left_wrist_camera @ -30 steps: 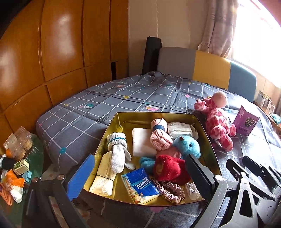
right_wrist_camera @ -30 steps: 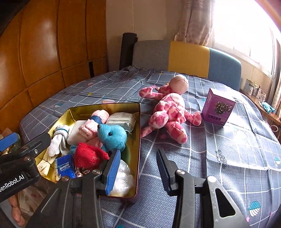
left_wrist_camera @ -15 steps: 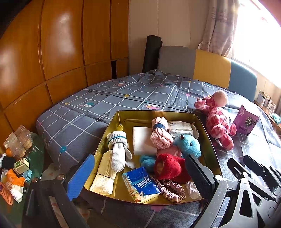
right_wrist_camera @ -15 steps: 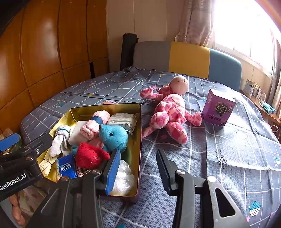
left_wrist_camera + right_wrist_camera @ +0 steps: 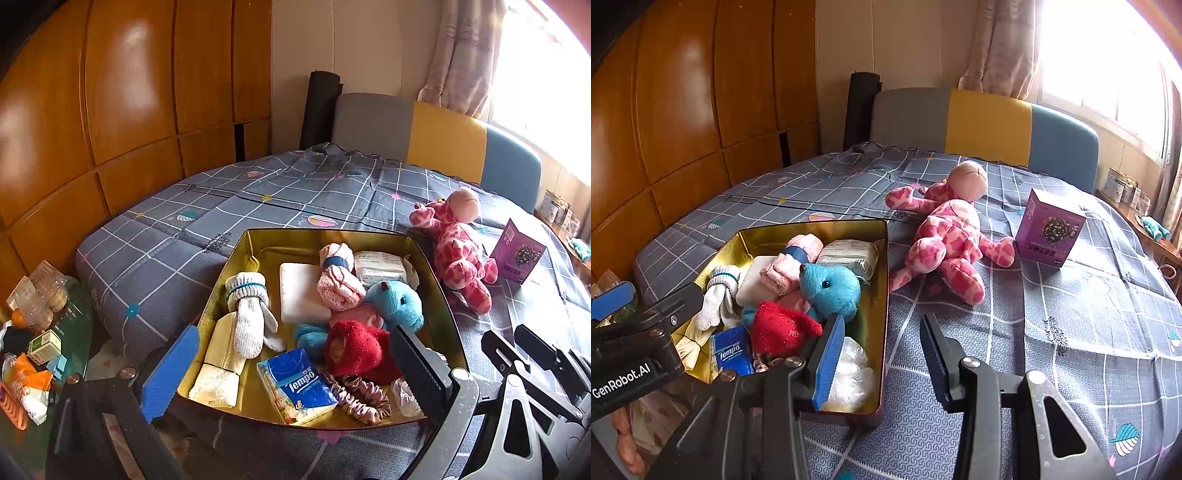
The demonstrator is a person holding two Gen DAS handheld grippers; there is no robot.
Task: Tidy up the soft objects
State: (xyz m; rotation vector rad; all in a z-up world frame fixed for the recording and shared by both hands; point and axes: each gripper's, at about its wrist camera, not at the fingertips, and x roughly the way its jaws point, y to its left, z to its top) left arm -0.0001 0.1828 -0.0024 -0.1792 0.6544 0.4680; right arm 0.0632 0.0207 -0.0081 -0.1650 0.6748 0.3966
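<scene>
An open gold tin stands on the grey checked bed cover. It holds a blue plush, a red fuzzy item, rolled white socks, rolled pink socks, a Tempo tissue pack and a scrunchie. A pink spotted plush lies on the cover to the right of the tin. My left gripper hovers open over the tin's near edge, holding nothing. My right gripper is open and empty by the tin's near right corner.
A purple carton stands upright beside the pink plush. A low glass table with snacks and packets sits at the left of the bed. Wooden wall panels run along the left, and a grey, yellow and blue headboard is behind.
</scene>
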